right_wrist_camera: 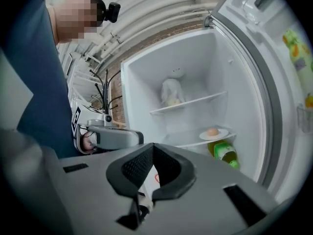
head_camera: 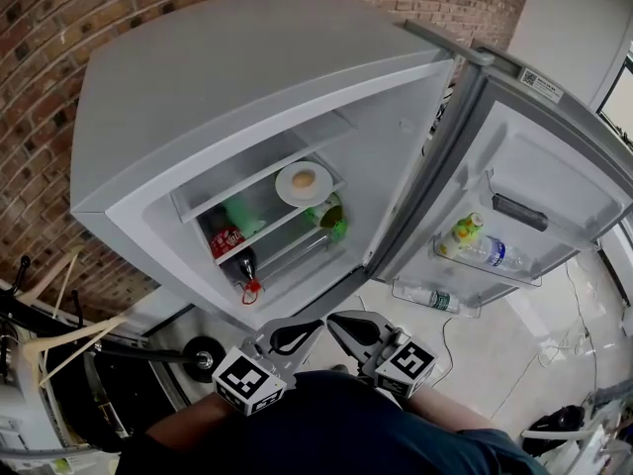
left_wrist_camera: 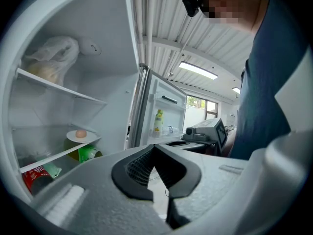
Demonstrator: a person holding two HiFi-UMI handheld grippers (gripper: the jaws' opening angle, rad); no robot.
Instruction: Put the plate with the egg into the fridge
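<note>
- Head view: fridge [head_camera: 247, 67] stands open. The plate [head_camera: 305, 192] with the egg [head_camera: 304, 178] sits on a shelf inside. The left hand-held gripper [head_camera: 295, 336] and right hand-held gripper [head_camera: 354, 328] are low, well apart from the plate.
- Left gripper view: jaw tips together, nothing between them; plate on the shelf at left.
- Right gripper view: jaws closed and empty; plate above a green bottle [right_wrist_camera: 226, 153].
</note>
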